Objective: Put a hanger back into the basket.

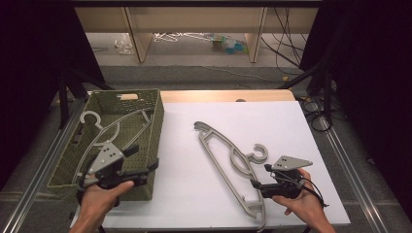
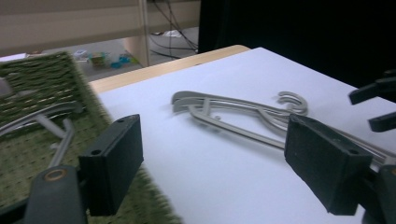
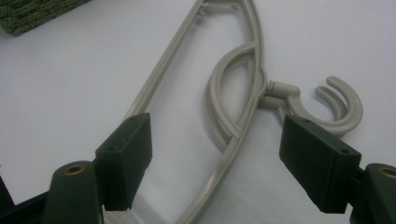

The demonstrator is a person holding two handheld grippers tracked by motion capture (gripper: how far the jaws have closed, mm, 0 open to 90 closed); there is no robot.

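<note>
The right gripper (image 1: 260, 177) is hovering low over the white table top (image 1: 194, 184) with its jaws spread wide and pinching nothing. In the right gripper view its two black pads (image 3: 126, 158) are standing on either side of the grey plastic hangers (image 1: 228, 158), which are lying flat on the white surface. There appear to be two hangers stacked one on the other, their hooks (image 3: 338, 105) curling side by side just beyond the right-hand pad. The pads are not touching the plastic.

The left gripper (image 1: 145, 167) is hanging over the near right wall of the green woven basket (image 1: 155, 121), its jaws also spread apart with nothing between them. In the left gripper view its pads are framing the stacked hangers (image 2: 233, 114) farther off across the table, and the right gripper's black jaw tips are showing at the right edge.

Inside the basket another grey hanger (image 1: 104, 128) is lying against the weave, its hook toward the far left corner. The basket is sitting on the left part of the table, well apart from the stacked pair.
</note>
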